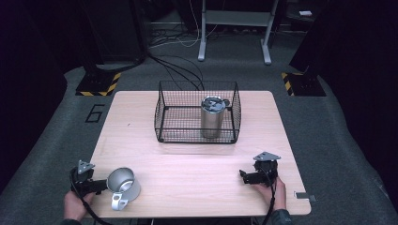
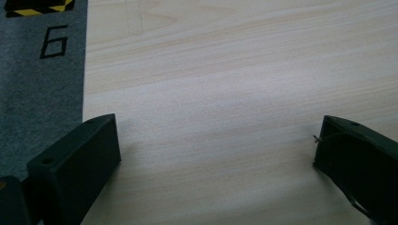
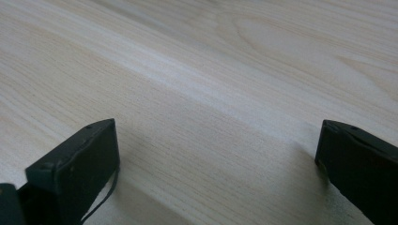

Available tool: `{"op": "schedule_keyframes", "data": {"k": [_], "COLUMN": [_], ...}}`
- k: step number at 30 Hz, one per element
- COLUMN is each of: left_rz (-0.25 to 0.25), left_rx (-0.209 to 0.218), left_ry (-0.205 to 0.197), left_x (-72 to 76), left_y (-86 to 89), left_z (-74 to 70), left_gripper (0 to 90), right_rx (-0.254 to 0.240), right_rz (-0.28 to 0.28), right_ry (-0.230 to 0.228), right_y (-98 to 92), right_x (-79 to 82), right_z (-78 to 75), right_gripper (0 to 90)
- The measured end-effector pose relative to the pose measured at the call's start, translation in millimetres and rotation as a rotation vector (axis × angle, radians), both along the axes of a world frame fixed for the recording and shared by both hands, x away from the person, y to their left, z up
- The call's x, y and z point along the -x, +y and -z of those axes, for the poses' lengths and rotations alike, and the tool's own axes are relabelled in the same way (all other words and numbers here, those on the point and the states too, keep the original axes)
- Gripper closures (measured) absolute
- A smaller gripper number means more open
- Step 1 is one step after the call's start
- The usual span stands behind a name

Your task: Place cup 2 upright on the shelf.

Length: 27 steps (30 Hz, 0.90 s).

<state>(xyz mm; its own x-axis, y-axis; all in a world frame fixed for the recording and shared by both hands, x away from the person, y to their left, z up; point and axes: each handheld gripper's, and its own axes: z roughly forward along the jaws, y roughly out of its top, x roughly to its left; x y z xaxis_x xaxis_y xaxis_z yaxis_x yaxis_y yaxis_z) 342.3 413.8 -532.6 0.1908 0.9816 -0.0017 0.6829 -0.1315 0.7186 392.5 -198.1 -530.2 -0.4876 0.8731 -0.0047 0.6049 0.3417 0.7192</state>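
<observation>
A silver metal mug lies on its side near the table's front left corner, its handle towards the front edge. My left gripper rests just to the left of the mug, and I cannot tell whether they touch. In the left gripper view its jaws stand wide open over bare wood. At the front right, a hand holds my right gripper on the table. Its jaws are also wide open with nothing between them. A steel tumbler with a dark lid stands upright inside a black wire basket at the table's back middle.
The light wooden table is bare between the basket and the grippers. Grey carpet surrounds it, with a "6" marked on the floor to the left. Cables and a metal frame stand beyond the far edge. A small metal bracket sticks out at the front right corner.
</observation>
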Motion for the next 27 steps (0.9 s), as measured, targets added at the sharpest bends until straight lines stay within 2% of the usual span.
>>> {"op": "schedule_keyframes", "data": {"k": [3, 6, 7, 8, 9, 10, 13, 14, 16, 18, 20, 22, 23, 25, 26, 27], "left_rz": [-0.010, -0.002, -0.002, -0.004, -0.004, -0.012, -0.006, -0.008, -0.010, 0.000, 0.006, 0.009, 0.017, 0.026, 0.049, 0.049], "left_rx": [0.003, 0.006, 0.074, 0.092, 0.092, 0.110, 0.110, 0.116, 0.123, 0.106, 0.103, 0.112, 0.114, 0.121, 0.108, 0.108], "left_ry": [-0.007, 0.016, 0.027, 0.027, 0.027, 0.019, 0.015, 0.003, -0.009, -0.029, -0.023, -0.048, -0.045, -0.075, -0.092, -0.092], "left_x": [-1.0, -3.5, -5.7, -7.0, -7.0, -9.0, -10.6, -11.2, -11.8, -12.7, -12.4, -12.8, -12.6, -13.0, -12.8, -12.8], "left_y": [-0.6, 2.0, 5.7, 8.0, 8.0, 10.9, 14.0, 15.7, 15.6, 12.4, 11.7, 9.5, 8.6, 3.8, -2.1, -2.1], "left_z": [-0.1, -2.3, -5.6, -8.3, -8.3, -14.0, -22.4, -31.6, -35.6, -48.5, -53.6, -62.5, -68.5, -78.9, -89.8, -89.8], "left_gripper": [0.8, 0.8, 0.1, 0.2, 0.2, 0.2, 0.2, 0.2, 0.2, 0.2, 0.1, 0.1, 0.0, 0.0, 0.0, 0.0], "right_rx": [0.006, 0.006, 0.003, 0.005, 0.006, 0.003, 0.002, 0.001, 0.001, 0.001, 0.001, 0.001, 0.001, 0.001, -0.001, -0.001], "right_rz": [-0.006, -0.015, -0.016, -0.015, -0.017, -0.017, -0.017, -0.018, -0.019, -0.018, -0.018, -0.018, -0.019, -0.018, -0.017, -0.017], "right_ry": [0.001, 0.009, 0.005, 0.004, 0.008, 0.006, 0.004, 0.005, 0.004, 0.004, 0.004, 0.004, 0.004, 0.005, 0.006, 0.006], "right_y": [-0.1, 0.6, 0.6, 0.7, 0.6, 0.5, 0.6, 0.5, 0.4, 0.5, 0.4, 0.4, 0.4, 0.5, 0.6, 0.6], "right_x": [0.0, 0.7, 0.6, 0.6, 0.6, 0.6, 0.6, 0.6, 0.5, 0.5, 0.6, 0.5, 0.5, 0.6, 0.7, 0.7], "right_z": [-0.1, -0.4, -0.1, 0.0, -0.3, -0.2, 0.0, -0.1, -0.1, -0.1, -0.1, 0.0, 0.0, -0.1, -0.1, -0.1], "right_gripper": [0.0, 0.0, 0.0, 0.0, 0.0, 0.0, 0.0, 0.0, 0.0, 0.0, 0.0, 0.0, 0.0, 0.0, 0.0, 0.0]}}
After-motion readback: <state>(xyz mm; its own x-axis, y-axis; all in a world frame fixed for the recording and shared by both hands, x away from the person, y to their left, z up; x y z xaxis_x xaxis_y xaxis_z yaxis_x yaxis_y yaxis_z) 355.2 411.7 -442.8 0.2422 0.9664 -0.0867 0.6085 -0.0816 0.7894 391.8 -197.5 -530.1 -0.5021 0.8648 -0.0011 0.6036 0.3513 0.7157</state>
